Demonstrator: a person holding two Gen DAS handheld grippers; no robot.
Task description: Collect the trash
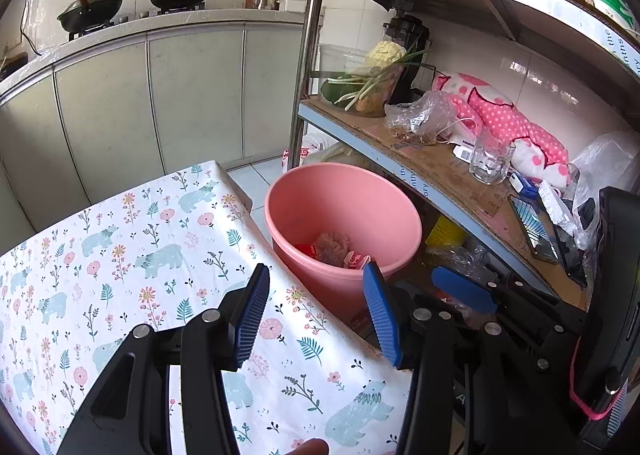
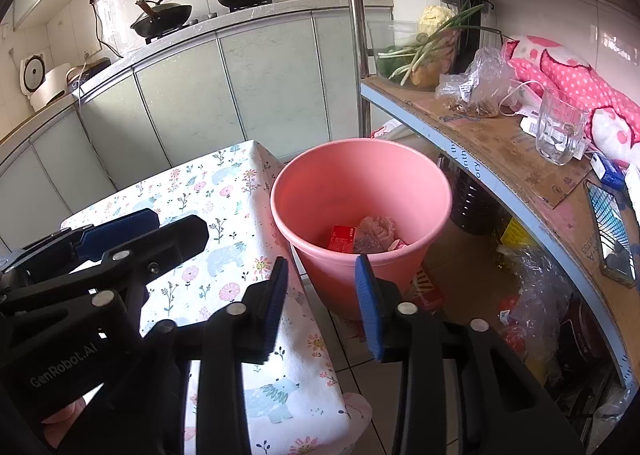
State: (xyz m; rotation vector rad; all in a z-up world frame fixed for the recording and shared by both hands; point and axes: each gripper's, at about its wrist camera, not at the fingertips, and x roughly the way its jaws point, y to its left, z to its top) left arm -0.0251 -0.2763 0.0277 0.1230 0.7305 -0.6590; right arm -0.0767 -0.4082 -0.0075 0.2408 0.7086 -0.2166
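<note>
A pink bucket [image 1: 344,191] [image 2: 360,171] stands on the floor between the table and a shelf rack. Inside it lie a red box [image 2: 341,239], a crumpled wrapper [image 2: 374,233] and a small carton [image 1: 356,260]. My left gripper [image 1: 316,315] hovers over the table's corner beside the bucket, open, with nothing between its blue pads. My right gripper [image 2: 322,307] hangs just short of the bucket's near rim, above the table edge and floor, open and empty. Each gripper shows in the other's view: the right gripper's pad [image 1: 464,289] and the left gripper's pad [image 2: 120,231].
The table wears a white floral cloth [image 1: 140,255] [image 2: 224,215]. Right of the bucket, a metal rack's shelf [image 2: 492,143] holds a glass [image 2: 560,127], a phone [image 2: 610,231], plastic bags, vegetables and pink dotted fabric. Cabinets [image 2: 240,95] with woks on top line the back.
</note>
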